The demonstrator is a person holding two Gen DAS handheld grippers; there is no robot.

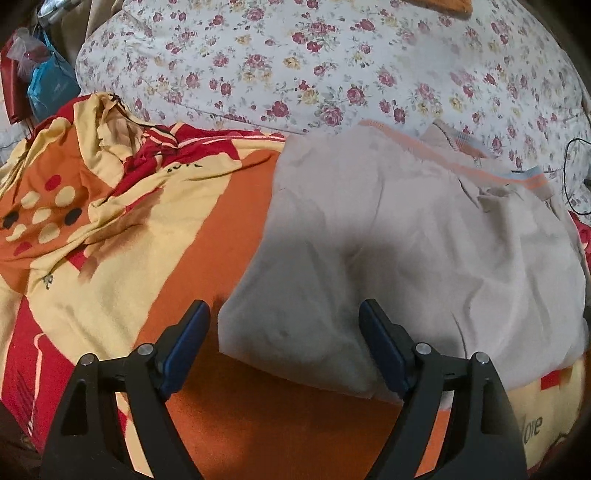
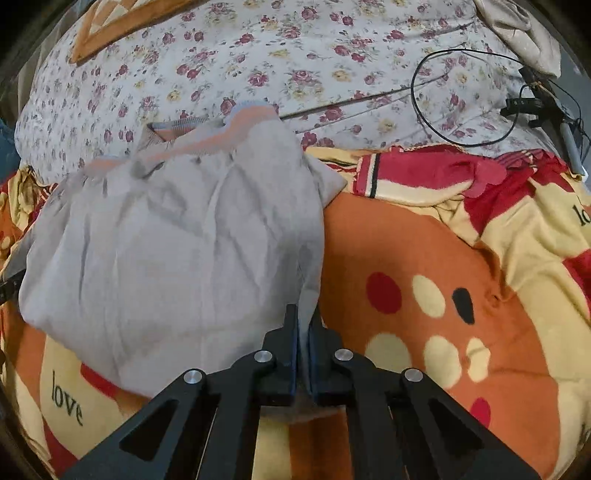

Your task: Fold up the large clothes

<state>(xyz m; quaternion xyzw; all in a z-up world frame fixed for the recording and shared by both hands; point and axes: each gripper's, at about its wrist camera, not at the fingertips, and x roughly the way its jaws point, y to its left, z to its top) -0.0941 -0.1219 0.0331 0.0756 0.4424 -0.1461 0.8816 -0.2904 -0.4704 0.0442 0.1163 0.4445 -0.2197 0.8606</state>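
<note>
A pale grey garment [image 1: 406, 240] with orange and blue trim lies partly folded on an orange, yellow and red blanket [image 1: 155, 229]. My left gripper [image 1: 284, 314] hovers open over the garment's near left corner, its blue pads spread wide on either side of the cloth. In the right wrist view the same garment [image 2: 177, 243] fills the left half. My right gripper [image 2: 303, 321] is shut on the garment's near right edge, with a strip of grey cloth pinched between its pads.
A floral quilt [image 1: 332, 66] lies behind the blanket. A black cable [image 2: 461, 96] and a small black device [image 2: 524, 105] rest on the quilt at the right. Bags [image 1: 48, 85] hang at the far left. A beige cloth [image 2: 517, 29] sits at the far right corner.
</note>
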